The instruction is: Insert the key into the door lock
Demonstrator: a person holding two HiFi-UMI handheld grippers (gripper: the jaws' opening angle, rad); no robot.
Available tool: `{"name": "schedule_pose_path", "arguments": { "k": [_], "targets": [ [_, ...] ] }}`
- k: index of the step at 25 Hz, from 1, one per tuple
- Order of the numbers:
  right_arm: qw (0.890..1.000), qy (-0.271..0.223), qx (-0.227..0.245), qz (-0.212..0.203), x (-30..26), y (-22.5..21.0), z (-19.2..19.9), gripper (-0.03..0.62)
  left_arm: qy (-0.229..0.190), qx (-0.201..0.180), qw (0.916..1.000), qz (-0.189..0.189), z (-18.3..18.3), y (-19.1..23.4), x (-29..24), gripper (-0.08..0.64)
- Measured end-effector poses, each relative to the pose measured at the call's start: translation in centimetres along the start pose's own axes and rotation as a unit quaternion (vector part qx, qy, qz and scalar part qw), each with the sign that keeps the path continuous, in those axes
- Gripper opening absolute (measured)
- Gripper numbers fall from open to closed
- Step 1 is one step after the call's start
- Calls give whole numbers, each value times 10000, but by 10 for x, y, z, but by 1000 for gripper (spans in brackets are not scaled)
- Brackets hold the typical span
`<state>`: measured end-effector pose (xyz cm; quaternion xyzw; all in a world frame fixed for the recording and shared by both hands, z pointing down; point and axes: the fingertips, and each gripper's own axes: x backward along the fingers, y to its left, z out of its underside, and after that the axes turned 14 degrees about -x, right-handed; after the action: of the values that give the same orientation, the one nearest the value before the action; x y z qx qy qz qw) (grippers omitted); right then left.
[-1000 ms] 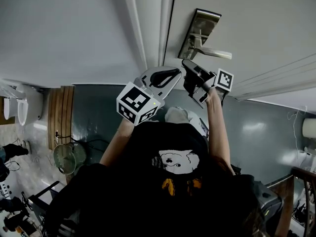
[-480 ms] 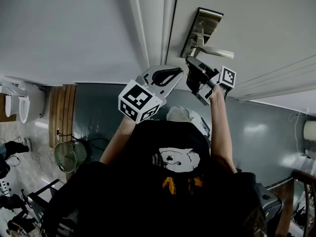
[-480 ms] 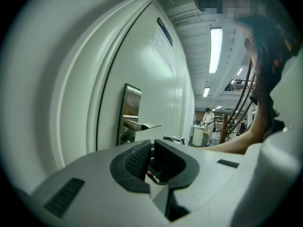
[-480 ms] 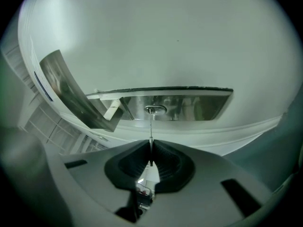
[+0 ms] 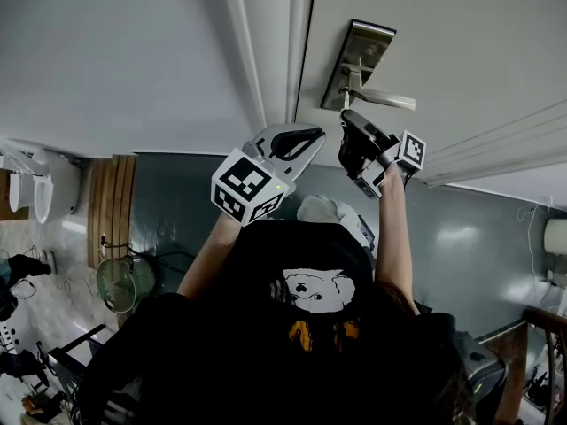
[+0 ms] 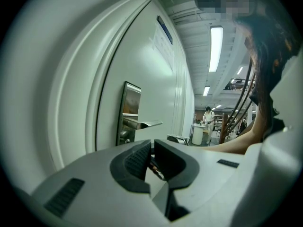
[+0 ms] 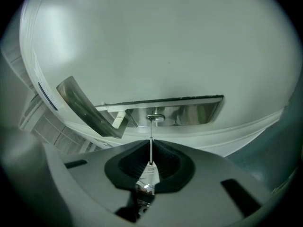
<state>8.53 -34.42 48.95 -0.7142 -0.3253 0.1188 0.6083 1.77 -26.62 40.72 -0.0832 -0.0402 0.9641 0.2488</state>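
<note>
Right tongs [image 7: 151, 151] pinching key [image 7: 151, 132], blade tip at lock cylinder [image 7: 155, 118] on door plate [image 7: 196, 111]. Left tongs [image 6: 152, 144] pressed together, well clear of that plate

Head view from above; gripper views near lock plate [image 5: 368, 47]

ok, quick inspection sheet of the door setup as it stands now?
surface: white door, lock plate with lever handle.
job's things: key in right claw, tip at the keyhole; depth cannot tell.
clutter: round wire fan on the floor, far left.
grippers: right claw shut on key; left claw shut, empty, off the lock.
cables: thin cord far right, clear of door.
surroundings: person far down the hall.
</note>
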Motion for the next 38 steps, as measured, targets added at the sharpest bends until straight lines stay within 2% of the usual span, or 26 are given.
{"name": "schedule_pose_path", "arguments": {
  "k": [13,21,30,35,38],
  "targets": [
    [9998,128,-130,98,-15,-2,8,23,0,-19,10000,30,1,-2,-4,26],
    [9998,71,43,195,-12,-4,2,23,31,8,10000,-88,4,4,1,26],
    [9993,-41,-350,-149,-10,-2,0,23,28,-33,10000,-34,2,0,-4,26],
    [9992,66,118,381,-7,-1,-2,23,34,-45,10000,-33,0,-1,-4,26],
    [9987,138,177,454,-9,1,-2,23,75,-36,10000,-44,2,-1,-4,26]
  ]
}}
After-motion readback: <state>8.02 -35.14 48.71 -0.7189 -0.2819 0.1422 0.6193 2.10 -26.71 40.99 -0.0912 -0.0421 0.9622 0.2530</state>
